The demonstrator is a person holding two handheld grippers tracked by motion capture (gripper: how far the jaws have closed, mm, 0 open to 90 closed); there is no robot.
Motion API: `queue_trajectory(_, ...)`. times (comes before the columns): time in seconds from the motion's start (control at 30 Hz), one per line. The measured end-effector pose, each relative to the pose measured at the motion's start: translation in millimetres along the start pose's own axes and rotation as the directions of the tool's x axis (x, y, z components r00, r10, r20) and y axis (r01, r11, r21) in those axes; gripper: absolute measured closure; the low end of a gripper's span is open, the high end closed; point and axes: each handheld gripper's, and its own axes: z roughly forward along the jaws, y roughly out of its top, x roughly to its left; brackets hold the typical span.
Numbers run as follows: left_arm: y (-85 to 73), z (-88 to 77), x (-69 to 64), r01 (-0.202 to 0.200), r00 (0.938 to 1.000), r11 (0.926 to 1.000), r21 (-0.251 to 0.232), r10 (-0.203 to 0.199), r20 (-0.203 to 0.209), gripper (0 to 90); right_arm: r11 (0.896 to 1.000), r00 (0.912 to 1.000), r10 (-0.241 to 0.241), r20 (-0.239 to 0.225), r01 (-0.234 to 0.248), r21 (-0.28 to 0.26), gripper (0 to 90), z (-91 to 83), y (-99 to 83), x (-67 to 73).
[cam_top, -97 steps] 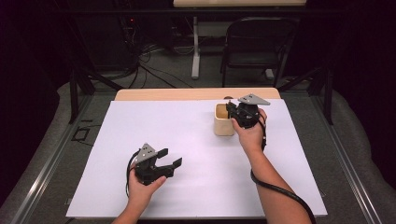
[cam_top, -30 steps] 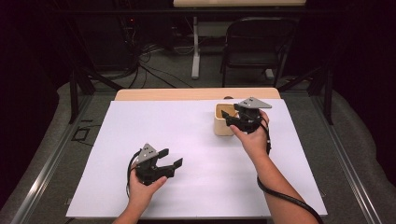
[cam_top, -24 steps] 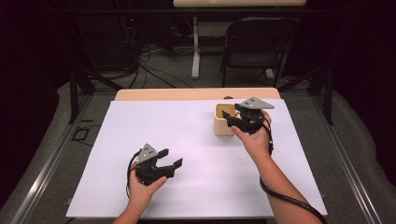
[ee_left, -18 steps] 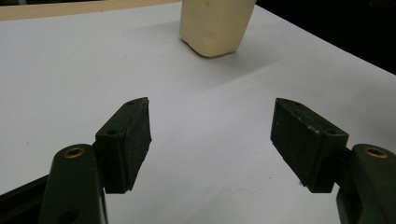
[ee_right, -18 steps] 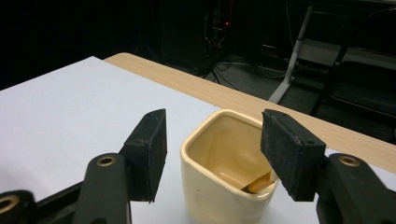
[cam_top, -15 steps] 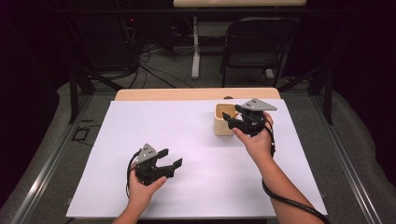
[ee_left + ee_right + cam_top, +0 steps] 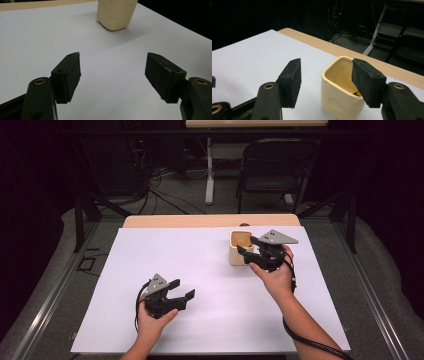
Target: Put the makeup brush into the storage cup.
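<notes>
A cream square cup [image 7: 239,248] stands on the white sheet, back right of middle. My right gripper [image 7: 248,248] hovers just right of it, jaws open and pointing left at the cup's rim. In the right gripper view [image 7: 327,64] the cup [image 7: 339,95] sits just beyond the open jaws, untouched, with a small yellowish bit low inside it. My left gripper [image 7: 183,293] rests near the front left, open and holding nothing. In the left gripper view [image 7: 113,62] the cup [image 7: 116,13] stands far ahead.
The white sheet [image 7: 200,265] covers most of the table, with a strip of bare wood [image 7: 200,221] along the far edge. A folding chair [image 7: 272,165] and floor cables lie behind the table. Dark drapes flank both sides.
My right gripper has drawn back to the right and slightly up from the cup, jaws still open. The left gripper and the cup have stayed put.
</notes>
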Motion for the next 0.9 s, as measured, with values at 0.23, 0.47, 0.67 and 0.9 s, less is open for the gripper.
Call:
queue_trajectory(0.23,0.1,-0.2,-0.3,-0.001,1.0,1.0,-0.001,0.001,-0.003,29.1,1.0,0.9998,0.016,-0.015,-0.016,-0.003,40.4,-6.0,-6.8,4.9)
queue_trajectory(0.47,-0.1,0.3,-0.5,0.0,1.0,1.0,0.0,0.0,-0.003,29.1,1.0,0.9994,0.018,-0.028,-0.018,-0.006,40.4,-13.6,-13.6,9.4)
queue_trajectory(0.67,0.1,-0.1,-0.5,-0.002,1.0,1.0,0.0,0.002,-0.004,29.1,1.0,0.9991,0.016,-0.04,-0.016,-0.01,40.4,-19.2,-17.8,15.2)
queue_trajectory(0.9,0.3,-0.4,-0.5,0.001,1.0,1.0,-0.003,-0.001,-0.005,29.1,1.0,0.9987,-0.008,-0.051,0.007,-0.011,40.4,-25.2,-24.4,25.7)
